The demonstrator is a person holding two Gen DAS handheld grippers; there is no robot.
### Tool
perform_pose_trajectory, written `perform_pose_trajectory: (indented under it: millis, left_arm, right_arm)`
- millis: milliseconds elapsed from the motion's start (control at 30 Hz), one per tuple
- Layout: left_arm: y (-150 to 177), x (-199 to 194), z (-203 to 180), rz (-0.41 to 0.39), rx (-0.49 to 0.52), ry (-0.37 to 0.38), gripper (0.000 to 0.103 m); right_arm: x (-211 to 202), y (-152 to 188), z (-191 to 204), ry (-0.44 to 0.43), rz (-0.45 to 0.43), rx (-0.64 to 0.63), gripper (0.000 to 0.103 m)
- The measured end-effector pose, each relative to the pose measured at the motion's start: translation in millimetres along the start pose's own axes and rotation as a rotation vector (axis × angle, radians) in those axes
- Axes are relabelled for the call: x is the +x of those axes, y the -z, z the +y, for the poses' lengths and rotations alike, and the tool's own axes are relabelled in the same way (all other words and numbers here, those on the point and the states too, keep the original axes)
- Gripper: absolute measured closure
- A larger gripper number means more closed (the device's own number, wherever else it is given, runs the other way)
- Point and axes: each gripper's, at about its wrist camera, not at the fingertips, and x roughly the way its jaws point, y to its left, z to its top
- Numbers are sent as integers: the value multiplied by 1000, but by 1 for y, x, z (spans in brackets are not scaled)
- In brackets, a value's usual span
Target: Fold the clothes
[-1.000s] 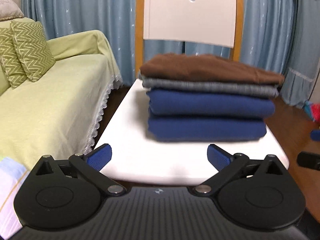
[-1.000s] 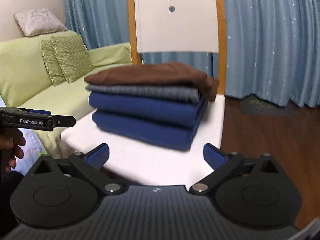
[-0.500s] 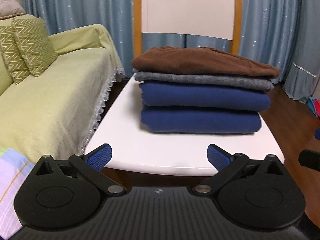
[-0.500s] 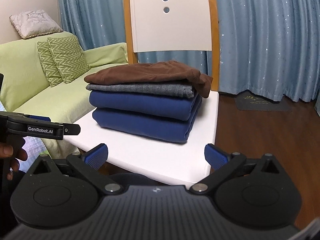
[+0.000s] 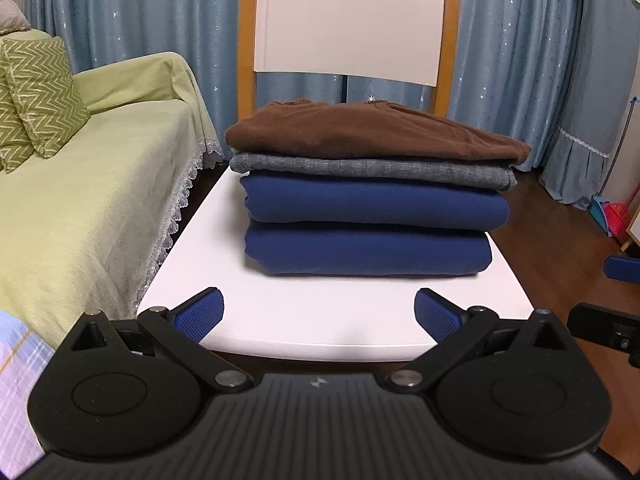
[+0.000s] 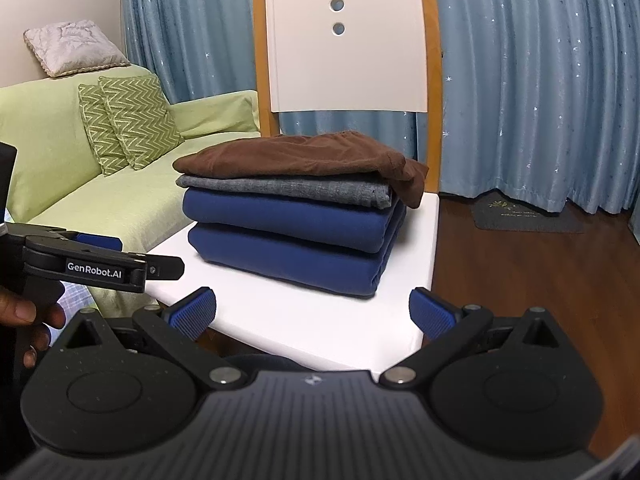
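Note:
A stack of folded clothes sits on the white chair seat (image 5: 312,320): a brown garment (image 5: 360,130) on top, a grey one (image 5: 372,168) under it, then two dark blue ones (image 5: 372,204). The stack also shows in the right wrist view (image 6: 296,216). My left gripper (image 5: 319,314) is open and empty, over the seat's front edge, short of the stack. My right gripper (image 6: 312,312) is open and empty, in front of the seat's right front corner. The left gripper shows from the side in the right wrist view (image 6: 100,266).
A green sofa (image 5: 80,200) with zigzag cushions (image 5: 40,92) stands left of the chair. The chair back (image 5: 348,20) rises behind the stack. Blue curtains (image 6: 540,80) hang at the back. A wooden floor with a dark mat (image 6: 524,216) lies to the right. A checked cloth (image 5: 16,360) lies at lower left.
Both grippers have pulled back a little from the stack, which now looks lower and farther. The jaws have stayed open and empty. The stack has not moved.

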Motion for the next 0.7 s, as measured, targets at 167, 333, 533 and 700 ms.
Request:
perform_pose_trajectory:
  millis: [167,333,533,700]
  left_arm:
    - [-2,-1,0,-1,7,-3,1]
    - [-5,-3,-1,0,21,-5,1]
    - [-5,-5,-1,8,41,-15,1]
    - [-3,-4,2,17,45,-17,1]
  right_arm:
    - [1,-5,4,25,-1,-8,1]
    - [2,-8,12,58,-4,-18,1]
    - [7,-9,19,120,14,-7,1]
    - [10,-11,27,150,13,-3,1]
